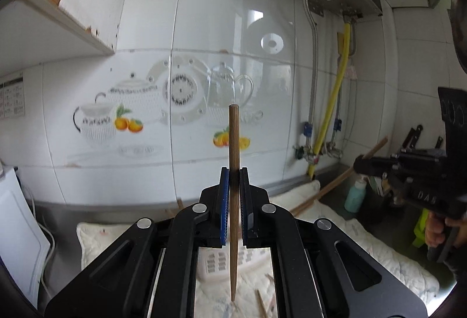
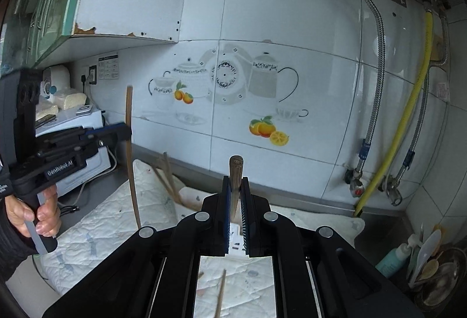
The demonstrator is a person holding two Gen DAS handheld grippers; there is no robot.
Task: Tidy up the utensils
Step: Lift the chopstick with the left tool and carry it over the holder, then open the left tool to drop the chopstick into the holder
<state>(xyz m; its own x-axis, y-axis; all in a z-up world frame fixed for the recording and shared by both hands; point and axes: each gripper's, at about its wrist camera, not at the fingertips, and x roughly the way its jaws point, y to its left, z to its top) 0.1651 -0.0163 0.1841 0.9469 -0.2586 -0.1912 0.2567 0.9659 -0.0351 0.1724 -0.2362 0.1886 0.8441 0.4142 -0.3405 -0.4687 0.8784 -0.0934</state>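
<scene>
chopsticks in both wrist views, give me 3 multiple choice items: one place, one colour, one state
1. Where does the teal plastic bottle stand?
A. right corner of the counter
B. on the white quilted cloth
C. on the cupboard

2. What colour is the smooth gas hose on the tiled wall?
A. red
B. yellow
C. green

3. How is the left claw?
A. wide open
B. shut on nothing
C. shut on a brown wooden chopstick

Key: A, it sits beside the utensil holder; B, plainly yellow; C, the stick stands upright between the pads.
</scene>
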